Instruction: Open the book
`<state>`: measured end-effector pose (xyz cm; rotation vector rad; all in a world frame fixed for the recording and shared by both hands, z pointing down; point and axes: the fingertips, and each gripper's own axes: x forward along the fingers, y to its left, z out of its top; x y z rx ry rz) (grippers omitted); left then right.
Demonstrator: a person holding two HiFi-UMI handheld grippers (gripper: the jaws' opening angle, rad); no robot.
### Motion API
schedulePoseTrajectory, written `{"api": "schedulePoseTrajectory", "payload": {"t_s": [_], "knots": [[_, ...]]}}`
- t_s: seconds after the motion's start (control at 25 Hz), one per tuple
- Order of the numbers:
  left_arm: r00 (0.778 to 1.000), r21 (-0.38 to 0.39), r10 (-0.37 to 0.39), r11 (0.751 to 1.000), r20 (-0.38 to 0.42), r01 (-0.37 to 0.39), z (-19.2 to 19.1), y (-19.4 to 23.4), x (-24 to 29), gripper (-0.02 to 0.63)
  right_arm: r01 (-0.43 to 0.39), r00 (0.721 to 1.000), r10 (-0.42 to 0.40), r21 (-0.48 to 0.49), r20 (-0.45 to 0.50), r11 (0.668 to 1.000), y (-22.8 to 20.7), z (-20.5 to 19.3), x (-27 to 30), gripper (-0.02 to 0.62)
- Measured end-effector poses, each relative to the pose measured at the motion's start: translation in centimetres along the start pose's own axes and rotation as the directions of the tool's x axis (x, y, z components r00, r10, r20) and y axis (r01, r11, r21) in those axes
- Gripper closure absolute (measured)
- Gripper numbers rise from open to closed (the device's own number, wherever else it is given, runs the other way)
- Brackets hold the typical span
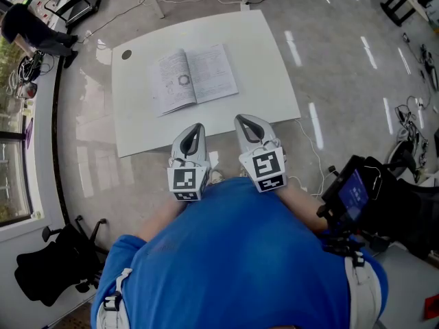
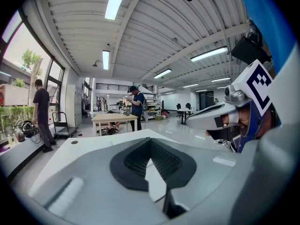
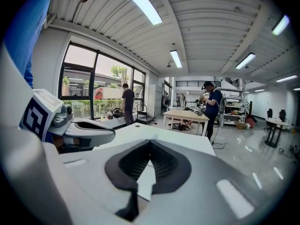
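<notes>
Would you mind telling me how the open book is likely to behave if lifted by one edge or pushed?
The book looks thin and soft-covered, so lifted by one edge it would probably sag and its pages flop. Lying flat on the smooth white table, it would likely slide rather than tip when pushed.

left gripper (image 1: 197,126) and right gripper (image 1: 241,119) sit side by side, jaws together.

The print on the open book (image 1: 194,79) is too small to read. At the upper left of the head view, a person (image 1: 38,33) is cut by the edge.
</notes>
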<state>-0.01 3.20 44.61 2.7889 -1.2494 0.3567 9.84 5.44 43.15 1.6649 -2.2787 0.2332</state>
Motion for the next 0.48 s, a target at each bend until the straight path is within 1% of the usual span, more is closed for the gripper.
{"api": "schedulePoseTrajectory", "payload": {"t_s": [0.48], "knots": [[1.0, -0.009, 0.011, 1.0, -0.009, -0.011, -0.27, 0.22, -0.06, 0.603, -0.007, 1.0, 0.007, -0.005, -0.005, 1.0, 0.22, -0.07, 0.18, 0.592]]}}
